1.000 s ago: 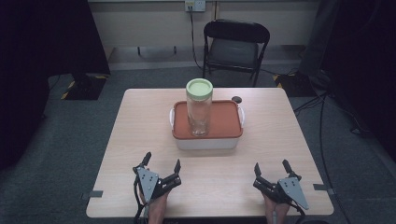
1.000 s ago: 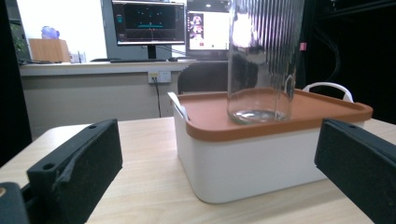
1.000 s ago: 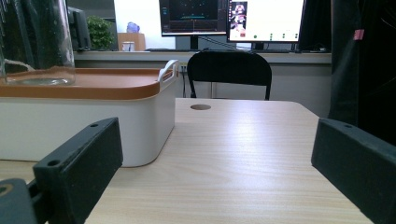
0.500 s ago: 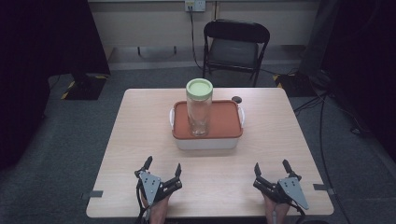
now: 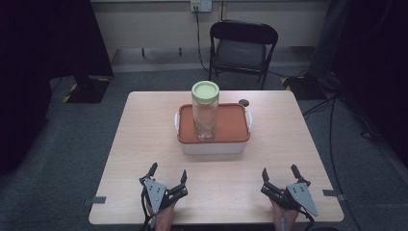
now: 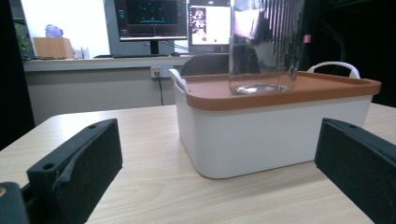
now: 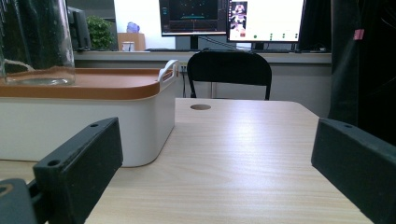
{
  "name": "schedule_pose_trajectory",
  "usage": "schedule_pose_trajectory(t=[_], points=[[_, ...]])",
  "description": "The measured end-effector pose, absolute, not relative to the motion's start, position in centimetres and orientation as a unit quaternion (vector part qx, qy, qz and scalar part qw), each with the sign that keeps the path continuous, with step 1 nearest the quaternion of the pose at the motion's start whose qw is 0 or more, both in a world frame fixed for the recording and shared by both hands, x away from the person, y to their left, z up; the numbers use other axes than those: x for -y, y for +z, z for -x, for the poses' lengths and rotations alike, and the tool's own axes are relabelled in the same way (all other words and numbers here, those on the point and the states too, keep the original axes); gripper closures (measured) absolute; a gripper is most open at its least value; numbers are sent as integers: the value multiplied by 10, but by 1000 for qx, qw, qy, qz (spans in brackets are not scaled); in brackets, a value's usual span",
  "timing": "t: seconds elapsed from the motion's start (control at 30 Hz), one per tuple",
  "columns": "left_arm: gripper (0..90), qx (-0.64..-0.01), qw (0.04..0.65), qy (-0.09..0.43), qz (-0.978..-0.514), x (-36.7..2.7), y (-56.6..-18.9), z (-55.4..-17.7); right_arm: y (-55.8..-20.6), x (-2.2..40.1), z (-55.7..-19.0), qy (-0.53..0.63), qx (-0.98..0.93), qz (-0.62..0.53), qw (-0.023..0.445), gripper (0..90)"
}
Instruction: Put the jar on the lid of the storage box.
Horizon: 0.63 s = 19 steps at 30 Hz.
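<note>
While the right tool [image 5: 284,182] rests where it was a second ago at the near right edge of the pale wooden desk [image 5: 144,139], the left tool [image 5: 167,179] has drifted slightly to the right along the near edge, a small adjustment rather than a reach. Both have their black jaws spread wide and hold nothing. The tall clear glass jar with a pale green lid [image 5: 205,111] stands upright on the flat orange lid [image 5: 231,126] of the white plastic box with side handles [image 5: 211,147], in the middle of the desk and well apart from both tools; jar and box have not moved. In the left tool's view the jar's base [image 6: 261,70] sits on the orange lid ahead and a little right of centre between the jaws; in the right tool's view it [image 7: 37,51] stands far off to the left. My reading is that the work has barely begun: the left tool's shift looks like lining up on the jar, and any grasp is yet to come
</note>
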<state>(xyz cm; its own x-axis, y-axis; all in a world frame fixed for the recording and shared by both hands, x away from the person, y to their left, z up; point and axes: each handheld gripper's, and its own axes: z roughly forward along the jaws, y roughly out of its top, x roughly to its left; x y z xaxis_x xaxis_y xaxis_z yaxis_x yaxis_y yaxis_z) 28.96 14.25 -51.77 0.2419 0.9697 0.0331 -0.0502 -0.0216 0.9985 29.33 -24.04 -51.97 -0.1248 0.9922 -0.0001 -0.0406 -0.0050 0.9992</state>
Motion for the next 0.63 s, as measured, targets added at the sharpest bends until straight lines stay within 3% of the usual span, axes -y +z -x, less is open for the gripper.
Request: schedule_pose_trajectory(t=[0.63], points=[[3,-432,556,455,-544,-144,-520,-291,-520,240,-293,541,-519,-458,477,13]])
